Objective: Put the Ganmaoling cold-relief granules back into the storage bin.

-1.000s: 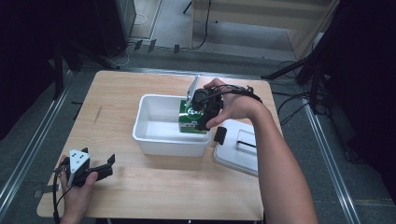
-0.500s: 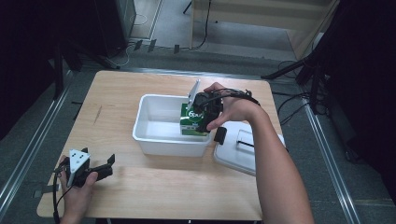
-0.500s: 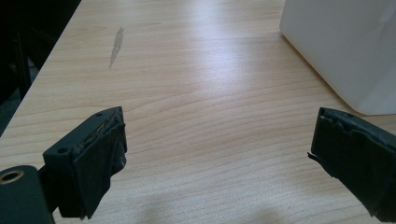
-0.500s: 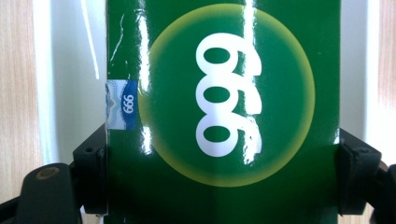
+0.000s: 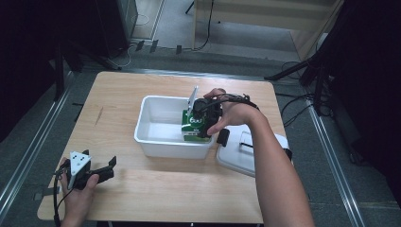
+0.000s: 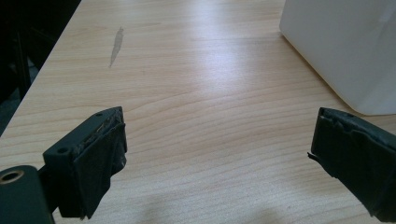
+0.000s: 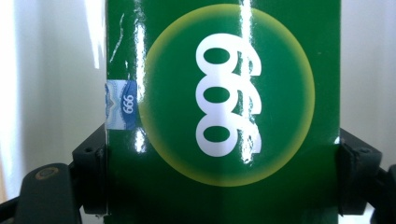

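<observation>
Wooden table (image 5: 156, 198), grey floor (image 5: 28, 142), darkness

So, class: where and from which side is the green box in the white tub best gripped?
Grip the green box across its two flat, parallel side faces, coming from above, as the right gripper does: the white tub walls likely block a sideways approach.

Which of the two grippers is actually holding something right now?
The right gripper, over the white plastic bin: its fingers clamp the green glossy box. The left gripper rests open above the bare wooden table.
</observation>
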`<state>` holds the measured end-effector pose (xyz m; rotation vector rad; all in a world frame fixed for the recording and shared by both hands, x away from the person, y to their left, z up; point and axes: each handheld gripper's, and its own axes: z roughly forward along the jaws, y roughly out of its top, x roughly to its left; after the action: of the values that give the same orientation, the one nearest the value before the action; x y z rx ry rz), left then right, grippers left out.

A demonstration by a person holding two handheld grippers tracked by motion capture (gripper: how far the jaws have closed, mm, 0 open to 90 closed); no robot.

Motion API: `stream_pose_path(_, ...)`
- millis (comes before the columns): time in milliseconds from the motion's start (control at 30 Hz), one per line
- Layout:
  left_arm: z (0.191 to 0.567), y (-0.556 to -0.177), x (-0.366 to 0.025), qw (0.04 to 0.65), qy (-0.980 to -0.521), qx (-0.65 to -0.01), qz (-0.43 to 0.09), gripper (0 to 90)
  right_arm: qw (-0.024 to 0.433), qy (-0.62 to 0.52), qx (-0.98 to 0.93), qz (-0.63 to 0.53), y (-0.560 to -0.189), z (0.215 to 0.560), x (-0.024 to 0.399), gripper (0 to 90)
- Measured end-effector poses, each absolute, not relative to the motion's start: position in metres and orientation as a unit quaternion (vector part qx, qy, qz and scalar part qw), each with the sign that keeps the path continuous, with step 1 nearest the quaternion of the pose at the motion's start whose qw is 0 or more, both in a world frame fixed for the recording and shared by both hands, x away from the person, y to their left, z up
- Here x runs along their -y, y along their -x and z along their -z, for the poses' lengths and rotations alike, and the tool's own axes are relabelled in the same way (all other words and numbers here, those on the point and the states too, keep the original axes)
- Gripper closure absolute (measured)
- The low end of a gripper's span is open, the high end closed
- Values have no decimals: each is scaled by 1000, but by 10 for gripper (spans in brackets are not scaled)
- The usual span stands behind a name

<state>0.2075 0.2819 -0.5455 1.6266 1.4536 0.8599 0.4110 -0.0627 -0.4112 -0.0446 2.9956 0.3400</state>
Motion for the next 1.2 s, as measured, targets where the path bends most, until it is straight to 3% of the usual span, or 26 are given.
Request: stream_pose_path(1200, 546, -207, -282, 387, -640, -571, -339, 43, 72, 1, -995, -64, -418, 439, 44, 150)
